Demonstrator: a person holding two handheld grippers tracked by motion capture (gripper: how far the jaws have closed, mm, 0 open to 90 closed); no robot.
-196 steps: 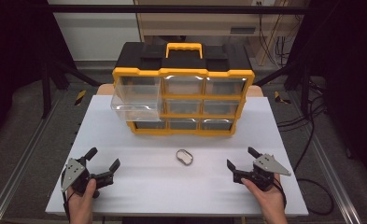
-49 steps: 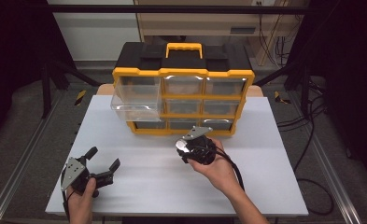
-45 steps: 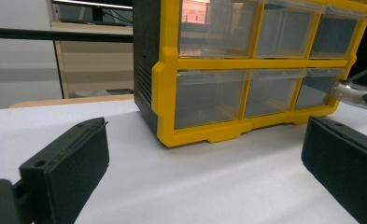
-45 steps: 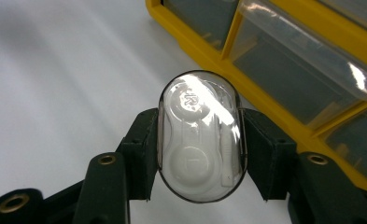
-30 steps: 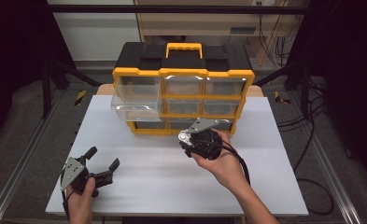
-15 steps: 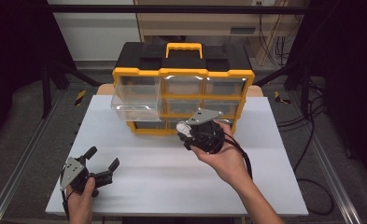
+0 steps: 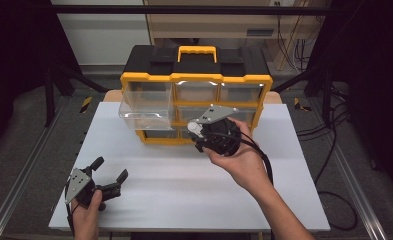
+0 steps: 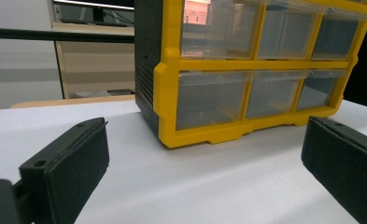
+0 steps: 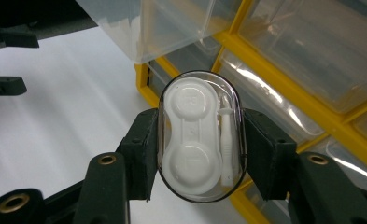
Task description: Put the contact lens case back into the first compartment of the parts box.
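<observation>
I hold two tools. My right hand-held gripper (image 9: pixel 197 149) is clamped on one clear oval case (image 9: pixel 201 135) with a white lens holder inside, raised in front of the yellow drawer cabinet (image 7: pixel 196 95) at the far side of the white surface (image 7: pixel 184 185). One drawer (image 7: pixel 146 106) stands pulled out at the left. My left hand-held gripper (image 7: pixel 110 179) rests near-left, jaws wide apart and empty. The cabinet's top and right end are cut off in the left gripper view.

- One yellow-and-black drawer cabinet (image 7: pixel 196 85) is counted on the counter (image 7: pixel 184 190).
- One clear oval case (image 9: pixel 201 135) is counted.
- Two hand-held grippers are counted: left hand-held gripper (image 7: pixel 104 176), right hand-held gripper (image 7: pixel 198 136).
- One pulled-out drawer (image 7: pixel 145 106) is counted.
</observation>
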